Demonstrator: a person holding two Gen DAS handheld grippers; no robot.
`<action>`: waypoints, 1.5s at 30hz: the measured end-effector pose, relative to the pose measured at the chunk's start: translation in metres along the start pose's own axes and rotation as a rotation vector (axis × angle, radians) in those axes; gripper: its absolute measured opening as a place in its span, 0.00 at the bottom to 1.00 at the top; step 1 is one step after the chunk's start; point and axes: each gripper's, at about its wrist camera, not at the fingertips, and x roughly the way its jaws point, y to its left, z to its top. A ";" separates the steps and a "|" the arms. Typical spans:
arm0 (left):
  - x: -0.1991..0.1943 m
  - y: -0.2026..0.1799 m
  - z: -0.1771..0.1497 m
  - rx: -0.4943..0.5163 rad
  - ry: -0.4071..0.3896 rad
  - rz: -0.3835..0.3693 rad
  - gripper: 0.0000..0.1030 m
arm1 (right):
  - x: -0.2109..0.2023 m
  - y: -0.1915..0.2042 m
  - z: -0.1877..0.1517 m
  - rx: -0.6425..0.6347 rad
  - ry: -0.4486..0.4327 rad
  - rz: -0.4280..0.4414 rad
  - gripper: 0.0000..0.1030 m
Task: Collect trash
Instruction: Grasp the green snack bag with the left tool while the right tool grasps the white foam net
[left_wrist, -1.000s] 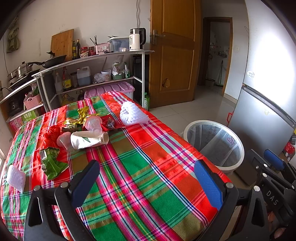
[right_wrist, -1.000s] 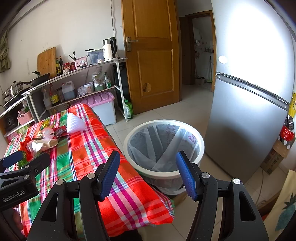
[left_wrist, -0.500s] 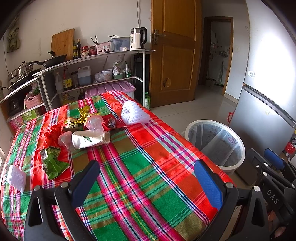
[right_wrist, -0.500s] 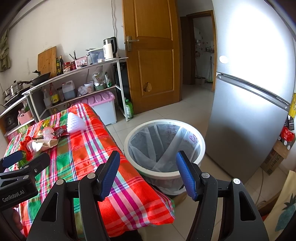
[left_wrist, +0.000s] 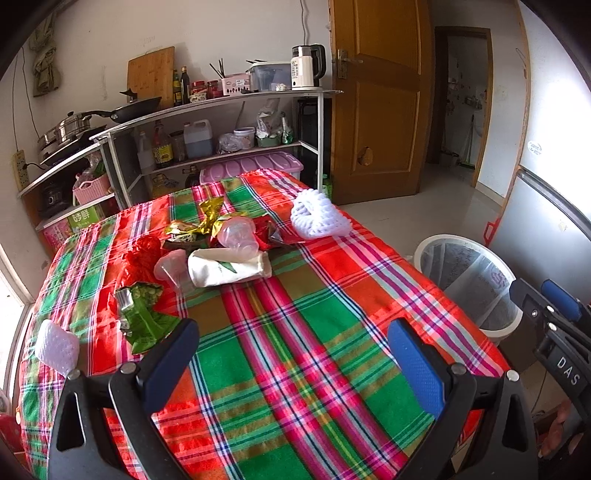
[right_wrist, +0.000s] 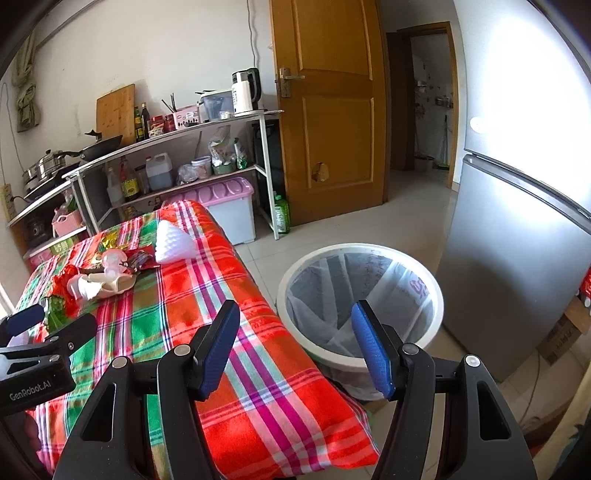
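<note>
Trash lies on a plaid tablecloth (left_wrist: 303, 332): a white foam net (left_wrist: 317, 218), a cream tissue pack (left_wrist: 229, 267), clear plastic cups (left_wrist: 238, 236), red wrappers (left_wrist: 142, 254), a gold wrapper (left_wrist: 207, 221), a green wrapper (left_wrist: 142, 317) and a second foam net (left_wrist: 55, 349) at the left edge. A white lined bin (right_wrist: 360, 299) stands on the floor right of the table. My left gripper (left_wrist: 291, 354) hovers open over the near cloth, holding nothing. My right gripper (right_wrist: 295, 347) is open and empty between the table edge and the bin.
A metal shelf rack (left_wrist: 221, 110) with a kettle, bottles and pans stands behind the table. A pink-lidded storage box (right_wrist: 221, 199) sits under it. A wooden door (right_wrist: 328, 110) is at the back and a silver fridge (right_wrist: 517, 240) at the right.
The left wrist view has drifted slightly, so the table and bin sit a little farther right and lower. Both grippers stay open and the trash has not moved.
</note>
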 end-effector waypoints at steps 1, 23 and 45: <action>0.000 0.004 0.000 -0.006 0.003 0.005 1.00 | 0.002 0.002 0.001 -0.003 0.001 0.013 0.62; 0.013 0.133 -0.008 -0.262 0.068 0.117 1.00 | 0.091 0.082 0.048 -0.166 0.087 0.261 0.62; 0.050 0.162 -0.006 -0.316 0.124 0.114 1.00 | 0.166 0.135 0.082 -0.283 0.213 0.431 0.62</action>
